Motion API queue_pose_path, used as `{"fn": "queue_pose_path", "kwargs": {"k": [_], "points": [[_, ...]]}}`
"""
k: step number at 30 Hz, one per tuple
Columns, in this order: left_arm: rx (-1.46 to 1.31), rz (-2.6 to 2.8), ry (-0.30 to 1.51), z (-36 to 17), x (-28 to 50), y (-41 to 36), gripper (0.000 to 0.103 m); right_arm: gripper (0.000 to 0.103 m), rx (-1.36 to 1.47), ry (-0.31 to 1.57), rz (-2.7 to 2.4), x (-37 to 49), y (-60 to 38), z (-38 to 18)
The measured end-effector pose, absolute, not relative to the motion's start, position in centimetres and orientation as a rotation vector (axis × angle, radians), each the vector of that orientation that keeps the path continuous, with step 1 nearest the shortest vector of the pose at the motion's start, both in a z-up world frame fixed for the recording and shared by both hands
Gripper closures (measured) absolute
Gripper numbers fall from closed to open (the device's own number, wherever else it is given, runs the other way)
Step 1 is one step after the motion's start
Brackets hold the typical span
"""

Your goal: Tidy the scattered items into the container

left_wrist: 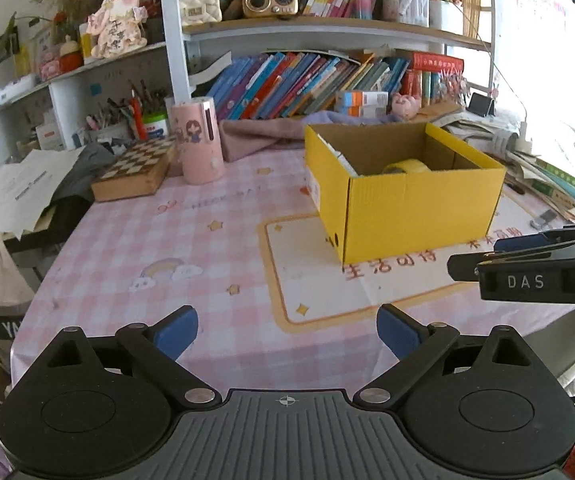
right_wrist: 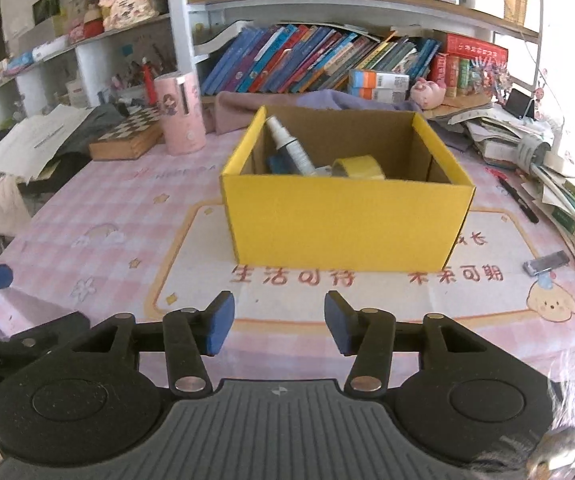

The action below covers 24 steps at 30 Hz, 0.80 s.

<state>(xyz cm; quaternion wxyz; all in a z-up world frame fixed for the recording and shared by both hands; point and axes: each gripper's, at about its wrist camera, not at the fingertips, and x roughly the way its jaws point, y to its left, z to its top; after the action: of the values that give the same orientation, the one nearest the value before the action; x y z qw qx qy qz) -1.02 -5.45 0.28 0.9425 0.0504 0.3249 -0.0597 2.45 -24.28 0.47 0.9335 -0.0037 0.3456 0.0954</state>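
A yellow cardboard box (left_wrist: 419, 216) (right_wrist: 343, 224) stands open-topped on the pink checked tablecloth (right_wrist: 99, 216). Inside it lie a yellow tape roll (right_wrist: 357, 166) (left_wrist: 405, 167), a white spray bottle (right_wrist: 289, 146) and something blue (right_wrist: 277, 164). To the right of the box, a black pen (right_wrist: 521, 200) and a small silver and black item (right_wrist: 547, 263) lie on the cloth. My left gripper (left_wrist: 287, 332) hangs open and wide near the table's front edge, with nothing between its blue pads. My right gripper (right_wrist: 279, 320) is open more narrowly, also empty, and faces the box's front wall.
A pink cylinder (left_wrist: 197, 140) and a wooden chessboard box (left_wrist: 135, 168) stand at the back left beside loose papers (left_wrist: 11, 192). Leaning books (right_wrist: 307, 60) fill the shelf behind. Stacked books and papers (right_wrist: 559, 184) crowd the right edge. A purple cloth (left_wrist: 255, 132) lies behind the box.
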Motion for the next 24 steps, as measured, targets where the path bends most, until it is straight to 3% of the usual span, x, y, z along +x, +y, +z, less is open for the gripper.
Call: {"fn": "queue_pose_path", "kwargs": {"k": [6, 10, 24], "points": [[0.096, -0.124, 0.691, -0.6, -2.2, -4.9, 0.005, 0.046, -0.003, 0.733, 0.195, 1.3, -23.6, -0.1], [0.086, -0.123, 0.705, -1.1, -2.6, -4.6, 0.005, 0.036, -0.016, 0.744, 0.190, 0.6, -23.1, -0.4], [0.055, -0.115, 0.703, -1.1, -2.8, -3.9, 0.004, 0.028, -0.025, 0.750, 0.195, 0.3, -22.8, -0.3]]}}
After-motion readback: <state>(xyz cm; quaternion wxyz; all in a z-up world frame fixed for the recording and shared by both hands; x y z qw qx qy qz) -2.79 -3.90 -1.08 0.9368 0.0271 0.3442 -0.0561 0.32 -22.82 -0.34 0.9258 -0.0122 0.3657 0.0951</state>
